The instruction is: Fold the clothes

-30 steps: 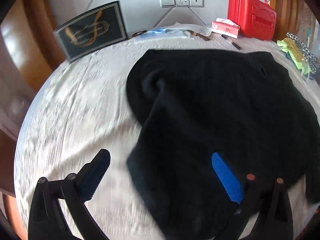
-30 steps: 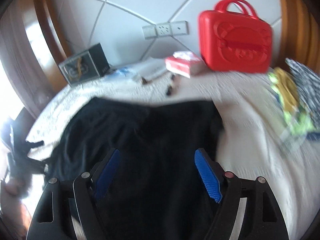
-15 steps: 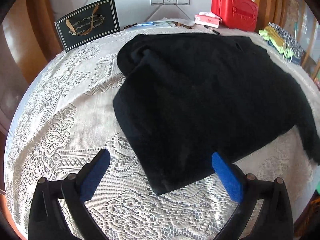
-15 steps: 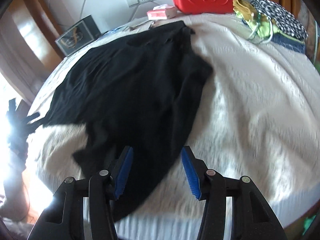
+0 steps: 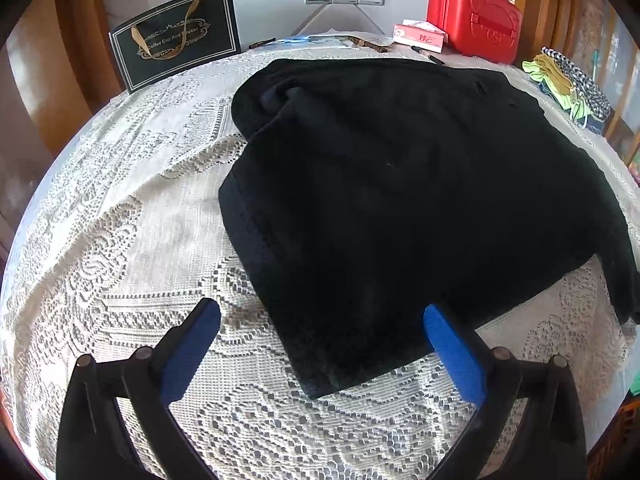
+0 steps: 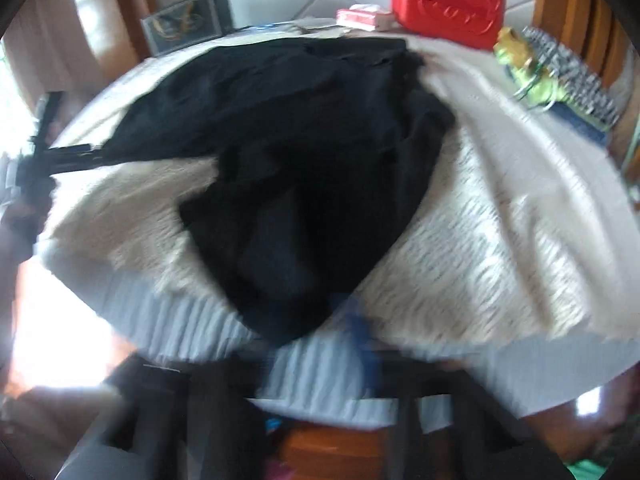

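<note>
A black garment [image 5: 400, 200] is seen spread on the lace cloth [image 5: 120, 240] that covers the worktop, with one sleeve bunched at its far left corner and its near corner lying between the fingers of the left tool [image 5: 320, 344]. The left tool is held released, its blue pads [image 5: 452, 356] wide apart, above the cloth and the garment's near corner; nothing is gripped.

In the right wrist view the garment [image 6: 304, 168] is shown heavily blurred, with one part reaching the worktop's near edge. The right tool [image 6: 320, 360] is smeared by motion just beyond that edge; only a blue streak and dark arm shapes can be made out, and whether it is released or clenched cannot be told.

Along the far edge a red case [image 5: 474, 16] is seen against the wall, with a pink tissue box [image 5: 420, 34] just beside it and a pen [image 5: 428, 55] near the garment's far hem. A dark gift bag [image 5: 176, 36] is propped at the far left. A pile of folded clothes [image 5: 568, 80] lies at the right edge, well apart from the garment.
</note>
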`<action>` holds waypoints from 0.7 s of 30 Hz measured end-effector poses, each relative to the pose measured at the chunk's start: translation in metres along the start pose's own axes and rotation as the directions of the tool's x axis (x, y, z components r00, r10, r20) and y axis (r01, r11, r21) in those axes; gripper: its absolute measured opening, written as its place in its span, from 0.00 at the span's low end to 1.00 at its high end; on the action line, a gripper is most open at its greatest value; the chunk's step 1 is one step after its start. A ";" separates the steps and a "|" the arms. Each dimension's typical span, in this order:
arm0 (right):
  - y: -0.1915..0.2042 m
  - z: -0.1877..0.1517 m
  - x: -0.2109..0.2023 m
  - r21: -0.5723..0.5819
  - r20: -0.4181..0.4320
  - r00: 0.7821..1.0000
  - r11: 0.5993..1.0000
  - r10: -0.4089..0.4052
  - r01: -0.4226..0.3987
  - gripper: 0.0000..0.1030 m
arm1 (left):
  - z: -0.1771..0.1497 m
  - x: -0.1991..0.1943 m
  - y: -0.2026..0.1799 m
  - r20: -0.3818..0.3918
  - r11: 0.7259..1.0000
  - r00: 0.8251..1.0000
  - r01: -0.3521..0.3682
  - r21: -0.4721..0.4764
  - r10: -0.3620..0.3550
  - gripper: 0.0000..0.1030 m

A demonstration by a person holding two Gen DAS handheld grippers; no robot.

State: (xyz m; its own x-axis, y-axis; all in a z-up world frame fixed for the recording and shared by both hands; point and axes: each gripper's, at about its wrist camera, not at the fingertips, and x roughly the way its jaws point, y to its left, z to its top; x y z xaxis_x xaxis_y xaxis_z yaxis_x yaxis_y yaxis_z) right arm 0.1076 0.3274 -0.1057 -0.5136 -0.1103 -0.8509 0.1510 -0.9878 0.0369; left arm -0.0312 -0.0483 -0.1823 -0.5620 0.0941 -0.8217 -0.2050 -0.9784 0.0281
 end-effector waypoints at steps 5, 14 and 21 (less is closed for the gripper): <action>-0.028 0.076 -0.016 0.091 0.166 0.983 0.991 0.083 -0.099 0.04 | 0.023 -0.015 0.001 0.041 1.000 0.999 0.017 -0.017 -0.016 1.00; -0.097 0.140 0.022 0.318 0.139 0.987 0.941 0.074 -0.116 0.25 | 0.057 -0.042 -0.086 0.091 0.968 0.968 0.223 0.116 -0.234 1.00; -0.097 0.087 0.018 0.285 0.102 0.986 0.946 0.129 -0.153 0.32 | 0.060 -0.014 -0.189 0.009 0.918 0.938 0.338 0.206 -0.348 1.00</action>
State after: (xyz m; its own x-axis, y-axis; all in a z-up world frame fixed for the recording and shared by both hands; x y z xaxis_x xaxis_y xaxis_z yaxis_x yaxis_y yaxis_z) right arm 0.0103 0.4120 -0.0788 -0.5733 -0.2471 -0.7812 -0.0192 -0.9491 0.3144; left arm -0.0322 0.1466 -0.1419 -0.4628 0.4300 -0.7752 -0.5438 -0.8283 -0.1348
